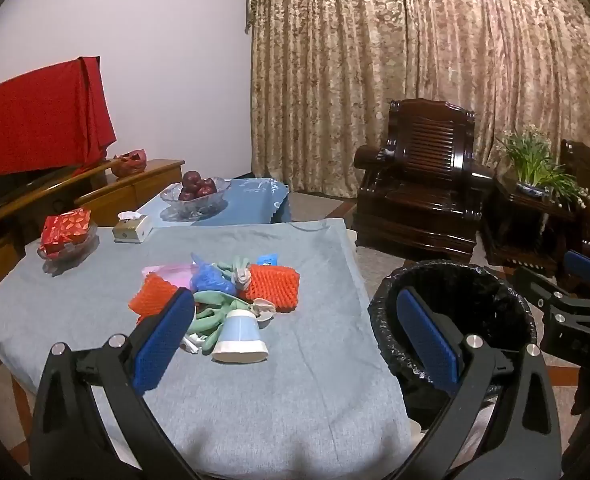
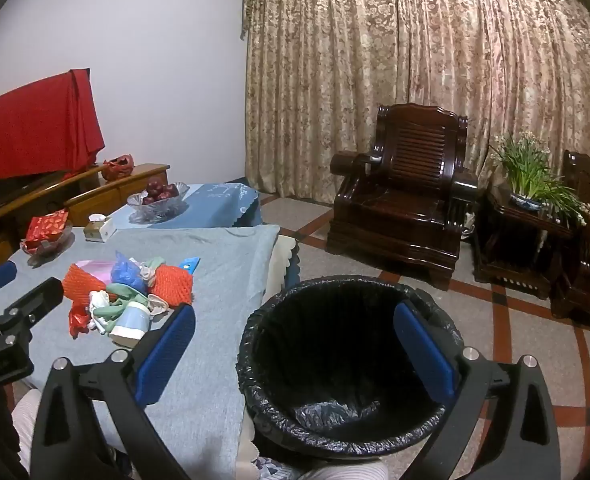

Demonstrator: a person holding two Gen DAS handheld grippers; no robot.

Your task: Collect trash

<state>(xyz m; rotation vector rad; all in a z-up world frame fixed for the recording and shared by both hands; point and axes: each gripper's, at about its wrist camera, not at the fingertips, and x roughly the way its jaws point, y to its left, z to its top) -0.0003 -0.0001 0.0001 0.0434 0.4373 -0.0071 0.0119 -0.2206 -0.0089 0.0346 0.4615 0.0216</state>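
Grey cloth covers the tabletop (image 1: 255, 380); trash pile (image 1: 223, 300) sits at its centre: orange foam nets, blue bag, green scraps, pale blue paper cup (image 1: 239, 340) tipped over. Left gripper (image 1: 295, 340) hovers at 6 o'clock of the pile, jaws apart, empty. Right gripper (image 2: 295, 356) hangs over the black-lined bin (image 2: 347, 360), jaws apart, empty. Bin stands at 3 o'clock of the tabletop.

Ahead of me a plain white wall (image 1: 135, 40), gold floral curtains (image 1: 435, 72) beside it, a dark carved wooden armchair (image 2: 403, 196) on my right, speckled floor (image 2: 535, 344) with red bands, wooden sideboard (image 1: 135, 188) under red cloth (image 1: 35, 124), potted plant (image 2: 531, 176) on a dark side table (image 2: 523, 248).
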